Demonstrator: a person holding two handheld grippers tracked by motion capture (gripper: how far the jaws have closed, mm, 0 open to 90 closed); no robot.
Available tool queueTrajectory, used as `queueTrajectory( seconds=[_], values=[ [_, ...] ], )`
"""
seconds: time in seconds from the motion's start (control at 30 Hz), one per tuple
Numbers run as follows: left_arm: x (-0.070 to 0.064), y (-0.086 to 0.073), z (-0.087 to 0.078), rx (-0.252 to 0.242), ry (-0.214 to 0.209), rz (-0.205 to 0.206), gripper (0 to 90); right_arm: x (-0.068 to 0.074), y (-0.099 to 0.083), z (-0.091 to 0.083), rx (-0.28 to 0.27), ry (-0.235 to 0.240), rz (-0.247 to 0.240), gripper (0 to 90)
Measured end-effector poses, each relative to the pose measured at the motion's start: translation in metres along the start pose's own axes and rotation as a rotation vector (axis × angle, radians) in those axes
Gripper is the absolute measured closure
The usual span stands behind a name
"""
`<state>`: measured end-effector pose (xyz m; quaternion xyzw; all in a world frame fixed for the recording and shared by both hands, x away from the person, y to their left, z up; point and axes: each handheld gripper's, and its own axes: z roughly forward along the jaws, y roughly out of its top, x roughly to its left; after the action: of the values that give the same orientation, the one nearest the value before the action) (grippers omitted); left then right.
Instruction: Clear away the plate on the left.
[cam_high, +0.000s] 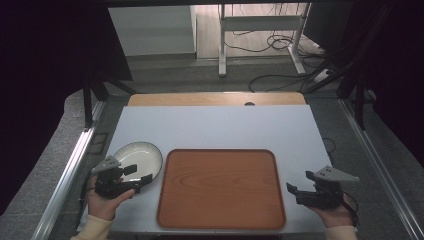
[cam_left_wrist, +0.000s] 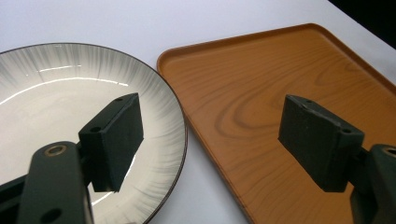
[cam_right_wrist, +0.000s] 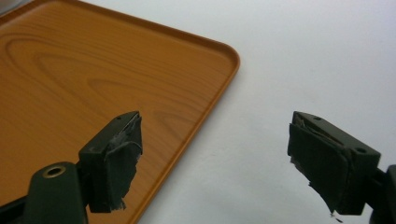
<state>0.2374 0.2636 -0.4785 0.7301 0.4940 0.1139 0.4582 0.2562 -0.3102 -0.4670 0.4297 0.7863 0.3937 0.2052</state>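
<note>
Plate (cam_high: 139, 158) lay beside tray (cam_high: 221, 187) on tabletop (cam_high: 215, 127) | left tool (cam_high: 139, 177) gaped wide over plate rim, empty | right tool (cam_high: 299, 186) gaped wide, empty

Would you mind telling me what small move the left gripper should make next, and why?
Probably lower the left gripper and close on the plate rim: its jaws stand open, one over the plate, one over the tray, and the plate lies beside the tray.
</note>
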Motion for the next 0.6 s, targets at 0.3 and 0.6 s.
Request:
queueTrajectory(
  seconds=[0.3,0.6],
  values=[
    [-0.0004,-0.0008,0.0019,0.013,0.011,0.015,21.7,0.0062,0.0025,0.0051,0.019,0.009,-0.027,18.6],
    [0.0031,0.0011,0.0039,0.016,0.017,0.019,22.2,0.0055,0.0018,0.0099,0.036,0.013,-0.035,19.0]
  ],
)
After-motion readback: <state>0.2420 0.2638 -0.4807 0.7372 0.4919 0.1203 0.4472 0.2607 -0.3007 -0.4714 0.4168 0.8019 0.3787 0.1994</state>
